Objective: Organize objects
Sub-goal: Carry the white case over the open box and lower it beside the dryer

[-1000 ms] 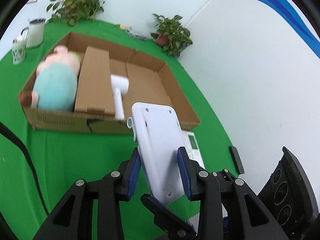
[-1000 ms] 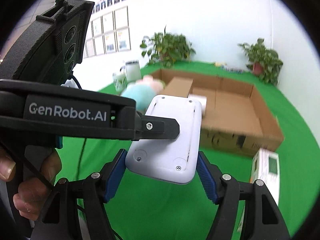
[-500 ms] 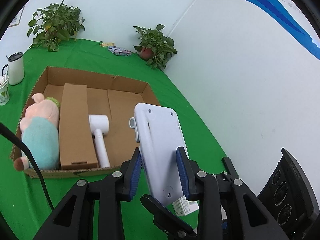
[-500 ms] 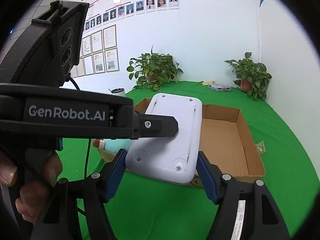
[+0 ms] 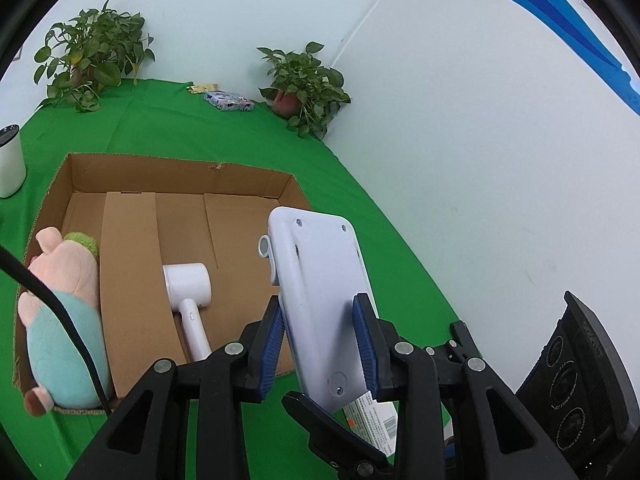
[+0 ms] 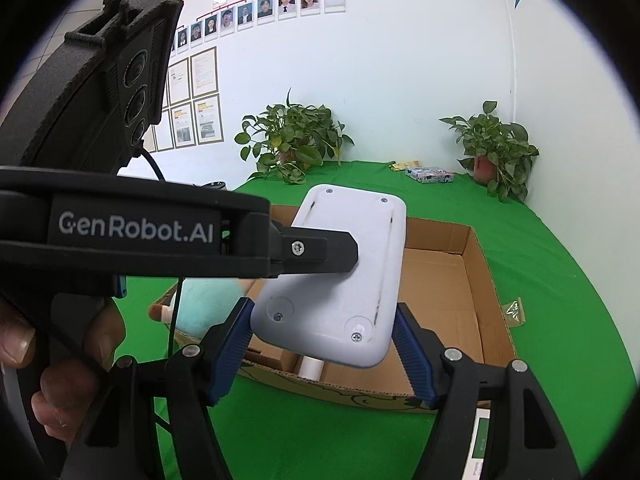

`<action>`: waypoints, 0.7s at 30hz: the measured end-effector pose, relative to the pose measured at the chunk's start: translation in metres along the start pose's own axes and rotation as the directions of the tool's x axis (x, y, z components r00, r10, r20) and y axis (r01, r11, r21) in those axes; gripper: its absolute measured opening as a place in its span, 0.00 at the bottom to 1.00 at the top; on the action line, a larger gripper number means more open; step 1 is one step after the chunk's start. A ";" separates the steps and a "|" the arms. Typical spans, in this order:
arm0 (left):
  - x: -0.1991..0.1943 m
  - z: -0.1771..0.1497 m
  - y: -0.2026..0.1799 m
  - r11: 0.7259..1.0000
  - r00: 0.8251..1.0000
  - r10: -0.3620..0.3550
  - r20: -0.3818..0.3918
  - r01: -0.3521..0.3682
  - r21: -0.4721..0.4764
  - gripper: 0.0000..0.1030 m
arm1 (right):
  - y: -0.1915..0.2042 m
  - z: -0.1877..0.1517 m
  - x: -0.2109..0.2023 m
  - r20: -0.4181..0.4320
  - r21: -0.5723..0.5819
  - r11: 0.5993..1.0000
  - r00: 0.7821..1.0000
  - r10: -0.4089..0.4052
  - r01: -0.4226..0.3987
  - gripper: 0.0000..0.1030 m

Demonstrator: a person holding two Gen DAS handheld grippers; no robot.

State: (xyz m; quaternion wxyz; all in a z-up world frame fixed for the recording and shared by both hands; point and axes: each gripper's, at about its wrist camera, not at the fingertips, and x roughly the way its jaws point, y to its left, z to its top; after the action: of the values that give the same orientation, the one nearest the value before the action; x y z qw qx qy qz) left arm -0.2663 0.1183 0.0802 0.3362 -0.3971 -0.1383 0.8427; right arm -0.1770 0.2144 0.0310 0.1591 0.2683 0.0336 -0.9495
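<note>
My left gripper (image 5: pixel 319 344) is shut on a flat white plastic device (image 5: pixel 320 300), back side up, and holds it in the air over the near right part of an open cardboard box (image 5: pixel 180 178). The same device (image 6: pixel 344 276) fills the middle of the right wrist view, with the left gripper's finger (image 6: pixel 316 250) across it. My right gripper (image 6: pixel 324 350) has both blue pads against the device's near end. In the box lie a plush pig (image 5: pixel 60 312), a brown carton (image 5: pixel 128 280) and a white hair dryer (image 5: pixel 190 292).
Green cloth covers the table. Two potted plants (image 5: pixel 308 88) (image 5: pixel 92 52) and a small printed pack (image 5: pixel 228 101) stand at the back. A white cup (image 5: pixel 10 160) is at far left. A small white box (image 5: pixel 372 416) lies below the grippers. The wall is close on the right.
Both grippers have risen and moved forward over the box with the white device. The box now lies lower and nearer in both views.
</note>
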 end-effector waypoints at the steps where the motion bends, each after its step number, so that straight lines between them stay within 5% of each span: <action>1: 0.005 0.003 0.004 1.000 1.000 0.001 -0.003 -0.001 -0.004 0.31 | -0.002 0.001 0.005 -0.009 0.000 1.000 1.000 0.004 -0.004 0.66; 11: 0.072 0.015 0.052 0.996 0.995 0.052 -0.086 -0.058 -0.073 0.30 | -0.023 0.000 0.062 -0.146 0.031 0.997 0.986 0.081 -0.077 0.66; 21: 0.141 -0.003 0.093 0.983 0.968 0.110 -0.224 -0.140 -0.120 0.28 | -0.047 -0.030 0.112 -0.315 0.142 0.977 0.929 0.194 -0.156 0.66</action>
State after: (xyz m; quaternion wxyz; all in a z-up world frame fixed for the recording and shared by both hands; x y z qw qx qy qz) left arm -0.3709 0.1454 -0.0496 0.2677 -0.5161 -0.1320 0.8028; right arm -0.2676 0.2314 -0.0542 0.2200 0.4325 -0.0189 -0.8742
